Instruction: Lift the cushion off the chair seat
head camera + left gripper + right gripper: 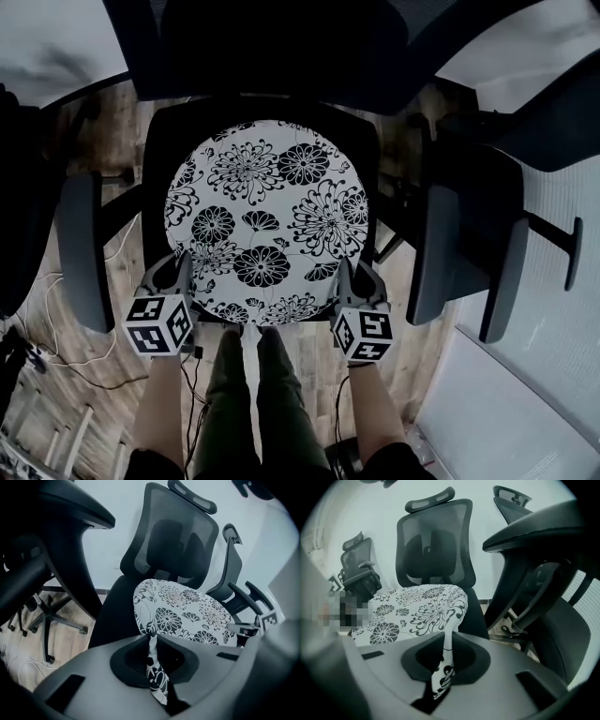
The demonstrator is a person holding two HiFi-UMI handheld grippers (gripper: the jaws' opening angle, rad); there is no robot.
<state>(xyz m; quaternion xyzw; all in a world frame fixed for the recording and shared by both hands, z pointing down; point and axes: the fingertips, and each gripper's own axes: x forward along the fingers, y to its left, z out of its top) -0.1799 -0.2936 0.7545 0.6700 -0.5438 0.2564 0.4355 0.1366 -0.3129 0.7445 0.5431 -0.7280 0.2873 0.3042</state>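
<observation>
A pale wood-plank floor [56, 375] and a plain light wall surround several black mesh office chairs. On the black seat [156, 187] of the nearest chair lies the round cushion with a white cover printed in black flowers [267, 220], covering most of the seat. The left gripper [178, 272] has its jaws pressed together on a fold of the cushion's near-left edge. The right gripper [349, 281] pinches the near-right edge in the same way, with the printed fabric squeezed flat between its jaws. The grasp therefore looks finished on both sides. The lift itself appears not yet done, since the cushion seems to rest flat on the seat. What remains is raising both edges together until the cushion clears the chair.
</observation>
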